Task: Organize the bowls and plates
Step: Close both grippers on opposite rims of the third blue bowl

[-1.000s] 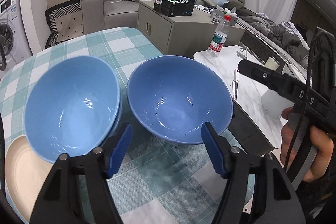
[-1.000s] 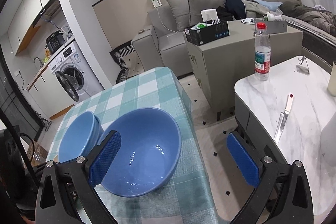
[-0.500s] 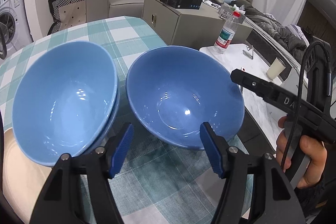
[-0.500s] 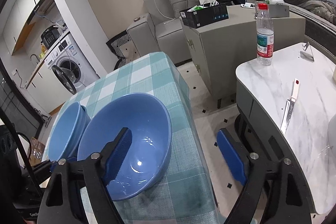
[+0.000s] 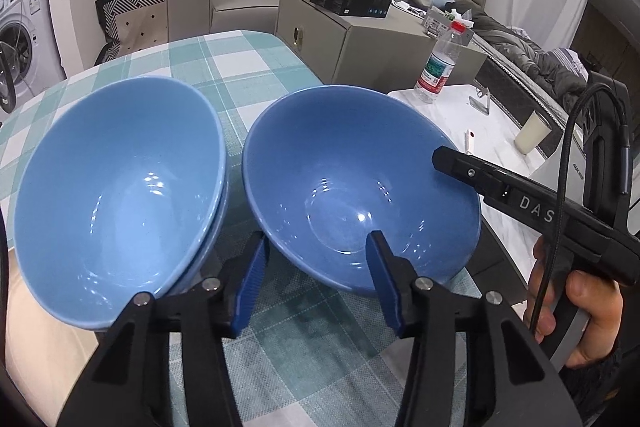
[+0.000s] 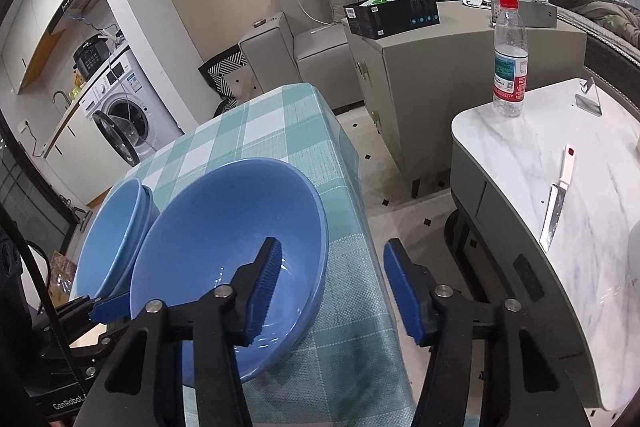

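A single blue bowl [image 5: 352, 167] stands on the checked tablecloth [image 5: 240, 67], near the table's right edge. To its left sit two nested blue bowls [image 5: 120, 187] on a cream plate [image 5: 36, 331]. My left gripper [image 5: 316, 267] straddles the single bowl's near wall, one pad outside and one inside, jaws closing, pads clear of it. My right gripper [image 6: 332, 287] straddles the right rim of the same bowl [image 6: 224, 219], left pad inside, right pad over the cloth, jaws closing with a gap left. Its black finger [image 5: 500, 187] reaches over the rim.
A marble side table [image 6: 520, 147] stands to the right across a floor gap, carrying a water bottle [image 6: 509, 59], a knife [image 6: 556, 203] and a cup [image 5: 532, 131]. Behind are a grey cabinet [image 6: 440, 59], a sofa and a washing machine [image 6: 124, 107].
Both grippers sank toward the single bowl and their jaws narrowed. The right gripper's left pad went from beside the bowl to inside it. The bowls stayed put.
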Tool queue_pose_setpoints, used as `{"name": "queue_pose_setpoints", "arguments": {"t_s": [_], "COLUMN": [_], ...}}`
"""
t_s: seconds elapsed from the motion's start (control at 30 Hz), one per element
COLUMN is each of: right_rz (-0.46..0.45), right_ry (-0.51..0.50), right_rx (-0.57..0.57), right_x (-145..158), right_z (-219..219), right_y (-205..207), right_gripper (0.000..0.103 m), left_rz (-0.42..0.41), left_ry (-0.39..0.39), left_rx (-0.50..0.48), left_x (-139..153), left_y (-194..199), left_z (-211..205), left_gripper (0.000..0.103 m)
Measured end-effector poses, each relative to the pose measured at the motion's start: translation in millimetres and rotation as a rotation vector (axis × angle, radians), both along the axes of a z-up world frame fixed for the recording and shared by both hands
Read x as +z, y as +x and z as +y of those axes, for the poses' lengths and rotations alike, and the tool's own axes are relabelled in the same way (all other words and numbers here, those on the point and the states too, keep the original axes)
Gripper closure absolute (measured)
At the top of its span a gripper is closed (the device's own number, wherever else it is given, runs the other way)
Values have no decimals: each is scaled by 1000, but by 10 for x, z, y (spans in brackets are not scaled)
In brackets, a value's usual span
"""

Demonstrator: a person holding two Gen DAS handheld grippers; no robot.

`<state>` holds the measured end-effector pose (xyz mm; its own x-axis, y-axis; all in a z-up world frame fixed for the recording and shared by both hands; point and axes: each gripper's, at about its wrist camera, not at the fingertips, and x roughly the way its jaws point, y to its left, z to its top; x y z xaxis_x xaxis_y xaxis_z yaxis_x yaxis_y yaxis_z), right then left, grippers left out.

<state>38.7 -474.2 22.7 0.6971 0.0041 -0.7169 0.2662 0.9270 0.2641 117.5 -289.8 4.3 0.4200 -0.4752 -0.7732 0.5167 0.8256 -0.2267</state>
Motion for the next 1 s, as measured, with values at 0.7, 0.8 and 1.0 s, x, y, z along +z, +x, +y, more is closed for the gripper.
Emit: {"name": "queue_pose_setpoints", "arguments": {"t_s": [0.7,0.8,1.0], "right_rz": [25,22,21], "right_ry": [-24,-23,-26], "right_rx": [43,44,45], "right_x": [-80,-70,-52], "right_z": [131,133,143], "right_y": [78,75,73], "right_gripper": [78,79,79], "left_rz": [-62,-56,-57], "left_ry": [44,44,48], "left_rx": [2,1,2], "left_x": [14,10,8], "left_y": [0,1,2], "left_z": [-46,-49,-48], "left_gripper": [71,71,71]}}
